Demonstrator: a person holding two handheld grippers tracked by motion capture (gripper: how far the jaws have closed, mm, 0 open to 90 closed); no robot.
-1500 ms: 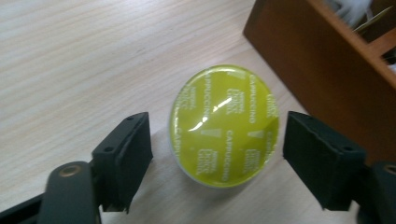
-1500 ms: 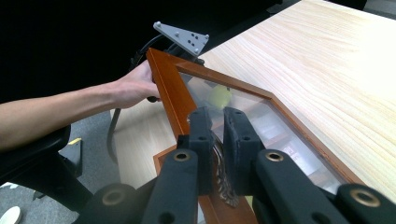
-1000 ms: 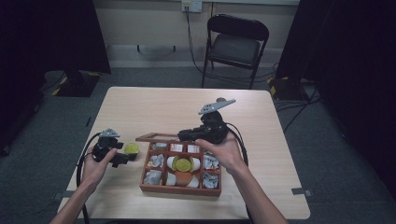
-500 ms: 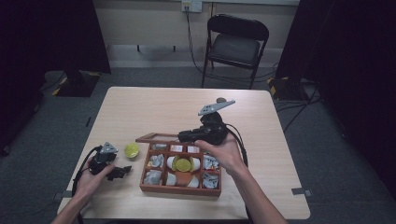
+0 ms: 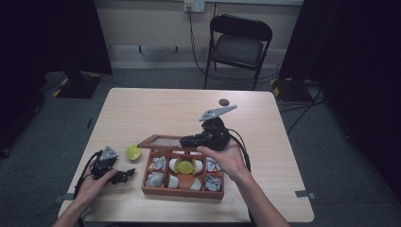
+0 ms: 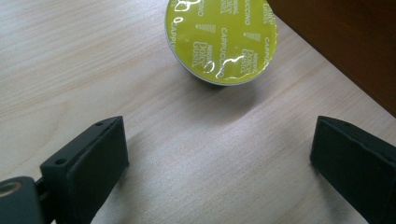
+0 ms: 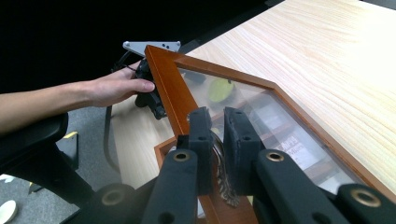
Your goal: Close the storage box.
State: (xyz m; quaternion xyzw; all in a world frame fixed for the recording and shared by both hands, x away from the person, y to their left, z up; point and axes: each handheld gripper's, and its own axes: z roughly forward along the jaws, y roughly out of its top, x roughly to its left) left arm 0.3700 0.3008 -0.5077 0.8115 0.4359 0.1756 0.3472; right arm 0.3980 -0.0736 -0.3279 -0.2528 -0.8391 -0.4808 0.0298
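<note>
Left gripper [image 5: 124, 175] just opened (empty), near yellow capsule [image 6: 221, 39]; right gripper [image 7: 217, 122] seemingly clamps box lid [image 7: 170, 93].

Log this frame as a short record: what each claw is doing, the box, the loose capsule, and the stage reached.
left claw: open, jaws just widened, nothing between them, low over the table
capsule: yellow-green foil top, on the table ahead of the left claw, beside the box
right claw: shut on the lid's latch
lid: glass-paned, held raised
box: wooden, compartments hold packets and another yellow capsule
stage: capsule outside the box
</note>
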